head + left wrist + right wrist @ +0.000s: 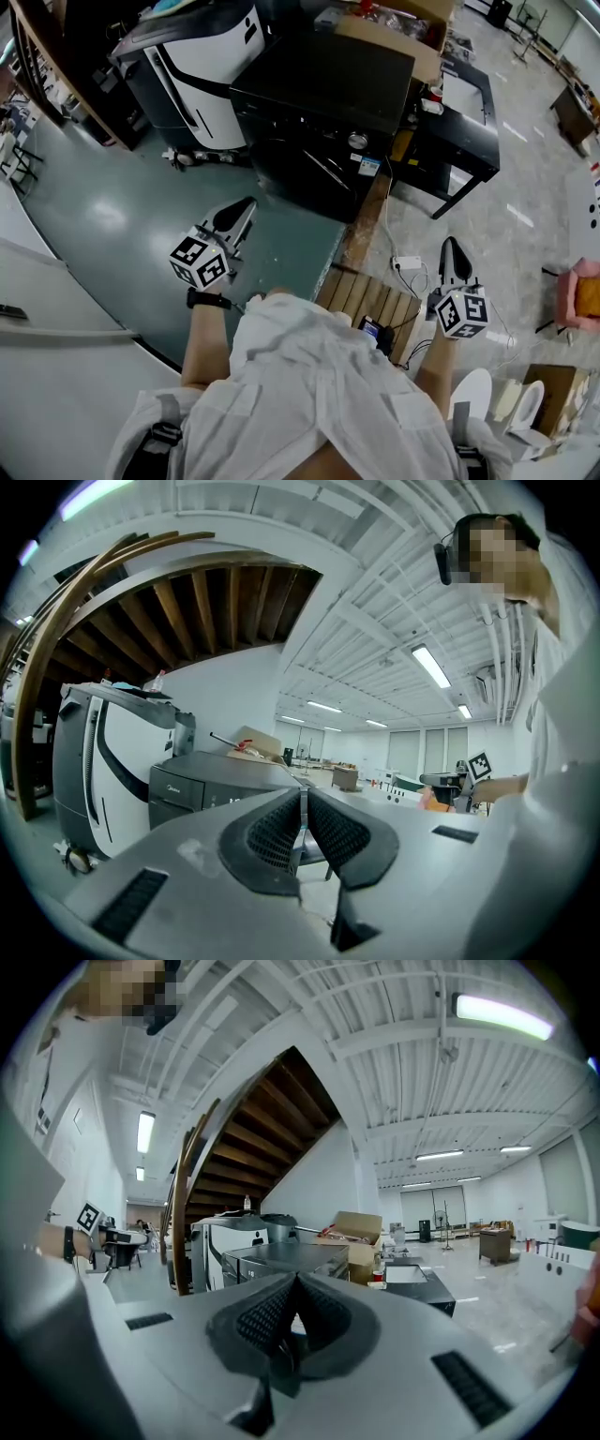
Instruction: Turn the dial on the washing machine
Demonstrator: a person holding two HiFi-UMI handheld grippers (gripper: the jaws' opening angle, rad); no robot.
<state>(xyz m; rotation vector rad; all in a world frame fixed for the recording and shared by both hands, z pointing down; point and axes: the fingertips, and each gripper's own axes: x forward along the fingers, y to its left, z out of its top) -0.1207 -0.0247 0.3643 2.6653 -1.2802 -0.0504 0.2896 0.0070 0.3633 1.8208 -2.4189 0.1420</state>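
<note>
Black Midea washing machine (217, 778); left gripper (302, 799) and right gripper (294, 1283) pressed together.

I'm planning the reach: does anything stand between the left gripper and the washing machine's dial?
Nothing visible does. Only bare green floor lies between the left gripper and the washing machine, with the dial on its front.

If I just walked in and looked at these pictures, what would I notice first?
Probably the big black washing machine standing in the middle of the room, with a round silver dial on its front. Then the left gripper and the right gripper, held low in front of the person, each with a black-and-white patterned cube. Both have their jaws shut on nothing, well short of the machine.
</note>
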